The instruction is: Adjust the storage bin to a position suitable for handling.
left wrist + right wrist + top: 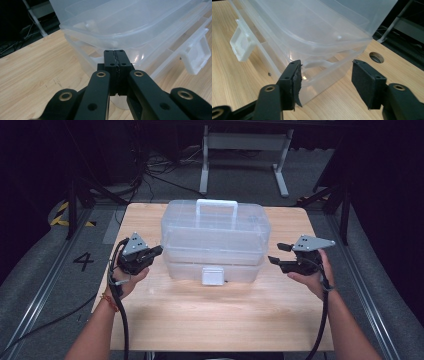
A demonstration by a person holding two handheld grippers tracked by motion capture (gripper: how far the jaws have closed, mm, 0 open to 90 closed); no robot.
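At tabletop (150, 320) centre, clear plastic box (215, 232) stood, latch (213, 275) at near side. Left gripper (159, 250) fingers pressed together, tip set against box's left end. Right gripper (274, 253) fingers apart, nothing clamped, held off right end, likely for two-sided hold.

A clear plastic storage box (215, 240) stands upright, lid shut, white latch (213, 275) down. It sits between the left gripper (156, 251) and right gripper (276, 254).
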